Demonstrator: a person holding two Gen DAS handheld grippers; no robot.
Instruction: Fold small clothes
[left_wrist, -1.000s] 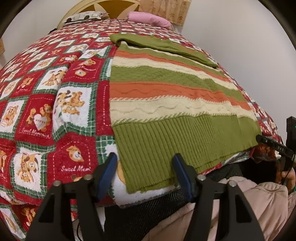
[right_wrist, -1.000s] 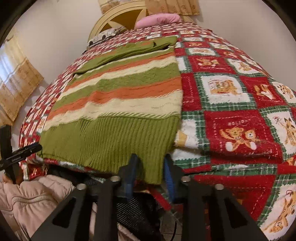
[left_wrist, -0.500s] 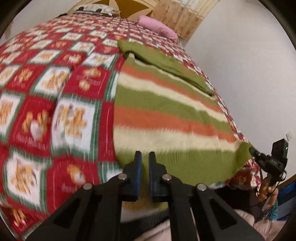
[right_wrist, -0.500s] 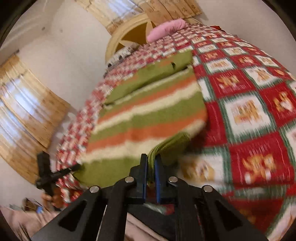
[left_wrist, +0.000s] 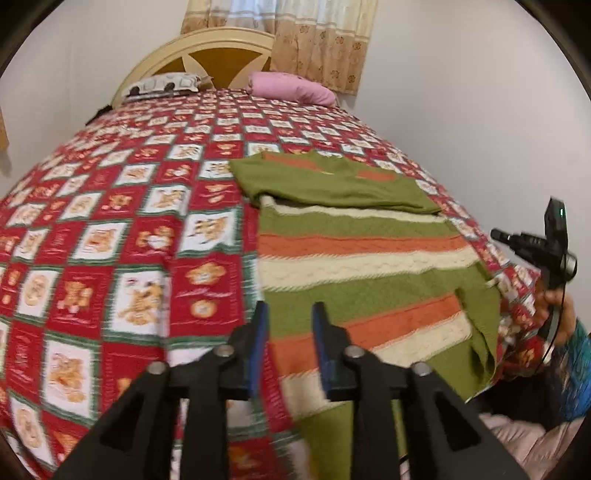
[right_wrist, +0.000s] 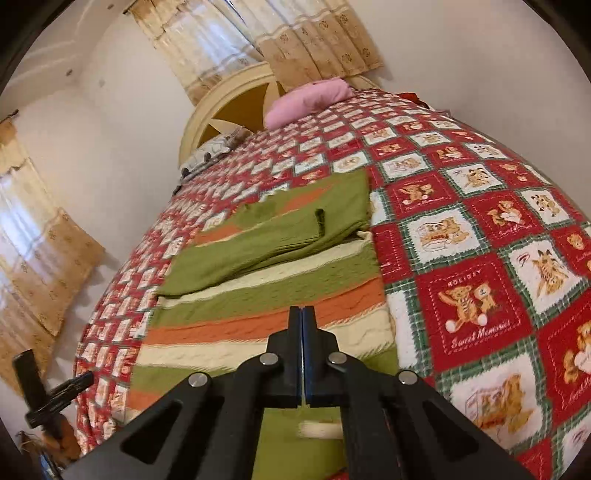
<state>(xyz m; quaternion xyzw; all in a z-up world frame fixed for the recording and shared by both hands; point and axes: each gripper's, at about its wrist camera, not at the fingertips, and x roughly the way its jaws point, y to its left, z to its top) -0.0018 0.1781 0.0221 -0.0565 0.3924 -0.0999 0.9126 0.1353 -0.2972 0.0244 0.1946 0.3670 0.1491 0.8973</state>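
The left gripper has just been opening; its jaws stand partly apart, nothing pinched, over the striped sweater at twelve o'clock. The right gripper is fully closed; whether it pinches the sweater's hem is unclear. The sweater lies on the teddy-bear quilt, pink pillow beyond.
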